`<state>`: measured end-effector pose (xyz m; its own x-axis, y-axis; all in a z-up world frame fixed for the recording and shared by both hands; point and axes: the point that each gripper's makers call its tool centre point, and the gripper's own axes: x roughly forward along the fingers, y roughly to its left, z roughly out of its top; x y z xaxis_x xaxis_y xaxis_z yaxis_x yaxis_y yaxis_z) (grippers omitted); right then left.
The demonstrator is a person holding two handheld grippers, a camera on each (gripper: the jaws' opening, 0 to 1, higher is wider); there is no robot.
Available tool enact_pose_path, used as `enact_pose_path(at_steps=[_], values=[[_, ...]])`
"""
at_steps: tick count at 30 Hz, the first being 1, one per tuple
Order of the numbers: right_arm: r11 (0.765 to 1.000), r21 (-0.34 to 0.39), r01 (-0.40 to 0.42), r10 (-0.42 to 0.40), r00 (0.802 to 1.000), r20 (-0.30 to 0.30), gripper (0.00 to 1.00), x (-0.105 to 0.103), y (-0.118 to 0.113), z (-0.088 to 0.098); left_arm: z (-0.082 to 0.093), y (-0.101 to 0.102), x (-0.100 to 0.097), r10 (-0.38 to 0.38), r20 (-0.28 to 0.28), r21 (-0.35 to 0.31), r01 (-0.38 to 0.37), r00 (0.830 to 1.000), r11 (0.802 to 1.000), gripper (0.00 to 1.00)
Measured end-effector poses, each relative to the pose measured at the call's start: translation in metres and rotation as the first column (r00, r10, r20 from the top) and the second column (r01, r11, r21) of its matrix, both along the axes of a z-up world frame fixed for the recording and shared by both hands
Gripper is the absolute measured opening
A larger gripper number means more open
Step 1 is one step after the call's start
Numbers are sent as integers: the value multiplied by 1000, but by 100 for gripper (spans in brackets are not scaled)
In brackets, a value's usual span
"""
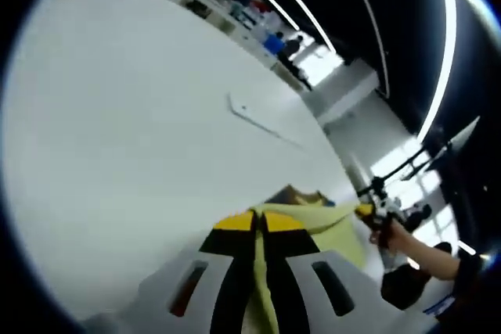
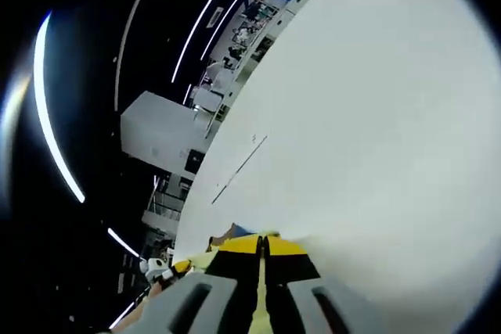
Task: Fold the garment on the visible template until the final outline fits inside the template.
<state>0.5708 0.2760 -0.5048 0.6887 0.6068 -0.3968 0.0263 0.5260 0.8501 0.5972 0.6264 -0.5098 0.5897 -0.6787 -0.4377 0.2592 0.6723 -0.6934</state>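
Left gripper view: your left gripper [image 1: 259, 221] has its yellow-tipped black jaws pressed together on a fold of the pale yellow cloth garment [image 1: 333, 232], which runs down between them and spreads off to the right of the tips. The cloth is stretched toward your right gripper [image 1: 366, 211], which enters from the right with a hand [image 1: 395, 238] behind it and pinches the garment's far corner at its yellow tip. Past the cloth lies the broad white table [image 1: 133, 123], carrying a thin line marking [image 1: 262, 123] well apart from the garment. Shelving and a standing person [image 1: 291, 48] sit at the table's far edge.

Right gripper view: your right gripper [image 2: 263, 243] is likewise closed tight, a sliver of the yellow garment [image 2: 261, 314] showing in the seam between the jaws and low behind them to the left. Your left gripper [image 2: 182, 267] comes in from the lower left, its yellow tip touching the cloth edge; whether its jaws are closed cannot be told from here. The same white table [image 2: 376, 115] tilts steeply upward, with the line marking [image 2: 239, 168] above and left of the jaw tips. A white cabinet [image 2: 156, 134] stands just off the table's left edge.
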Motion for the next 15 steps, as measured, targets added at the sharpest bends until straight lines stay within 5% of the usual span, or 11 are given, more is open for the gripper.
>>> enact_pose_path(at_steps=[15], values=[[998, -59, -9, 9, 1000, -8, 0, 2, -3, -19, -17, 5, 0, 2, -3, 58, -2, 1000, 998, 0]])
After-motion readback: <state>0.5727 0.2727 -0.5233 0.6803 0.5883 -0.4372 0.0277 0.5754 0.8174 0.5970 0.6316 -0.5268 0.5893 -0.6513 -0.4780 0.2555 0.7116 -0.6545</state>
